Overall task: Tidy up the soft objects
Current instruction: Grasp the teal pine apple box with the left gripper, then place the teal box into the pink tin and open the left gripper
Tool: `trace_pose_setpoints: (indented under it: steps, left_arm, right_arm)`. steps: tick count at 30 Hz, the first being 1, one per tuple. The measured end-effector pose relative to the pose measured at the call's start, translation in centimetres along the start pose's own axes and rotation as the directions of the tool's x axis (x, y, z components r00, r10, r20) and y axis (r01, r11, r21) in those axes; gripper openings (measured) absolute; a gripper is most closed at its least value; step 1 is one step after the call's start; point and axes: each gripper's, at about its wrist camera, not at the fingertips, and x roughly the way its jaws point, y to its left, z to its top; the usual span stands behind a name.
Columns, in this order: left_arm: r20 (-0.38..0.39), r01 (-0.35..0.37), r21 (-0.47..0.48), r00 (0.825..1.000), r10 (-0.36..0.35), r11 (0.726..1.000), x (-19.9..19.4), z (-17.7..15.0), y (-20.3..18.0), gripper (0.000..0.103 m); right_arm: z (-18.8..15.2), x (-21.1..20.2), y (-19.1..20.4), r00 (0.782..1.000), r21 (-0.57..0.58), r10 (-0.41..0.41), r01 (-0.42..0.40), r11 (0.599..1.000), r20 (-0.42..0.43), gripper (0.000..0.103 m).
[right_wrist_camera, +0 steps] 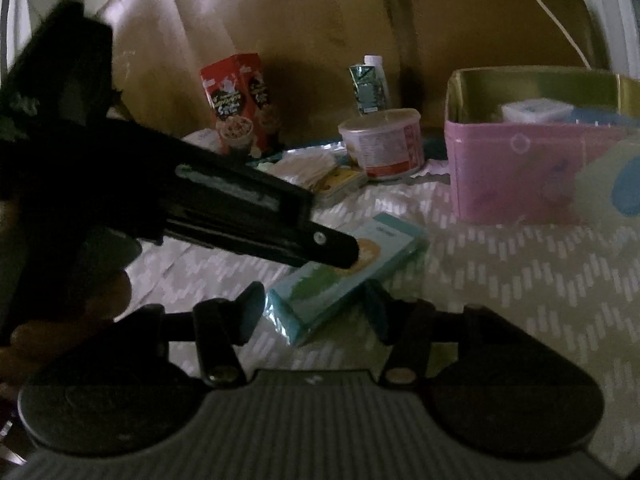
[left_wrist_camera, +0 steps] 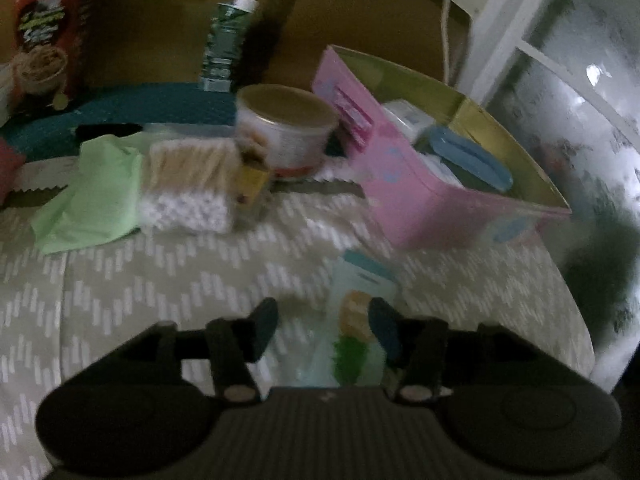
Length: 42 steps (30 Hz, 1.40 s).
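Note:
A soft teal tissue pack (left_wrist_camera: 362, 304) with a yellow and green print lies flat on the patterned bedspread (left_wrist_camera: 160, 288). My left gripper (left_wrist_camera: 325, 332) stands open over it. Its right pad overlaps the pack's edge and its left pad is apart from it. In the right wrist view the same pack (right_wrist_camera: 348, 272) lies between the pads of my open right gripper (right_wrist_camera: 316, 312), near end toward me. One finger (right_wrist_camera: 328, 246) of the left gripper reaches in from the left, its tip resting on top of the pack. A pink box (left_wrist_camera: 432, 200) with a gold inside stands behind.
A green soft pack (left_wrist_camera: 88, 196) and a bag of cotton swabs (left_wrist_camera: 192, 184) lie at left. A round tub (right_wrist_camera: 382, 140), a green carton (right_wrist_camera: 370, 84) and a red box (right_wrist_camera: 236, 100) stand at the back. The pink box (right_wrist_camera: 504, 168) holds white and blue items. A pale pack (right_wrist_camera: 612, 184) sits at far right.

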Motion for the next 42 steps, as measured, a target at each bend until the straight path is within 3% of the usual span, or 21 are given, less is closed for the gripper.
trace_pose_setpoints:
  steps: [4, 5, 9, 14, 21, 28, 33, 38, 42]
  left_arm:
    - [0.003, 0.049, 0.014, 0.999, -0.049, 0.999, 0.4, -0.2, -0.8, 0.056]
    - [-0.015, 0.091, 0.022, 0.996, -0.09, 0.996, 0.5, -0.4, -1.3, 0.061]
    - [0.0, 0.064, 0.02, 0.998, -0.064, 0.998, 0.1, -1.6, -2.6, 0.06]
    - [0.014, 0.089, -0.009, 0.996, -0.089, 0.996, -1.1, -2.0, -2.2, 0.059]
    - [0.069, 0.113, 0.012, 0.991, -0.113, 0.994, -2.7, -1.6, -3.6, 0.059]
    - [0.121, 0.14, 0.13, 0.98, -0.156, 0.981, -2.5, 3.1, -8.3, 0.059]
    - [0.135, 0.171, 0.189, 0.971, -0.198, 0.967, 0.0, 7.3, -12.2, 0.059]
    - [0.116, 0.208, 0.191, 0.966, -0.233, 0.959, 4.4, 10.1, -14.8, 0.059]
    - [0.109, 0.203, 0.176, 0.968, -0.224, 0.963, 7.7, 11.1, -15.8, 0.057]
  right_arm:
    - [-0.3, -0.4, 0.5, 1.0, 0.001, -0.009, 0.009, 1.0, 0.002, 0.057]
    - [-0.4, -0.4, 1.1, 1.0, -0.016, -0.026, 0.026, 1.0, 0.002, 0.059]
    - [-0.6, 0.3, 2.9, 0.992, -0.104, -0.122, 0.123, 0.987, 0.009, 0.063]
    - [-1.1, -0.3, 3.1, 0.986, -0.128, -0.16, 0.164, 0.978, 0.044, 0.051]
    - [-1.8, -2.0, 3.8, 0.973, -0.172, -0.181, 0.205, 0.963, 0.146, 0.047]
    - [1.0, -4.4, 2.3, 0.932, -0.166, -0.228, 0.282, 0.945, 0.282, 0.046]
    - [4.2, -5.0, -1.0, 0.885, -0.145, -0.294, 0.365, 0.92, 0.361, 0.046]
    - [6.9, -4.4, -5.1, 0.846, -0.134, -0.371, 0.448, 0.884, 0.383, 0.045]
    - [7.8, -2.9, -8.3, 0.831, -0.147, -0.428, 0.502, 0.852, 0.356, 0.044]
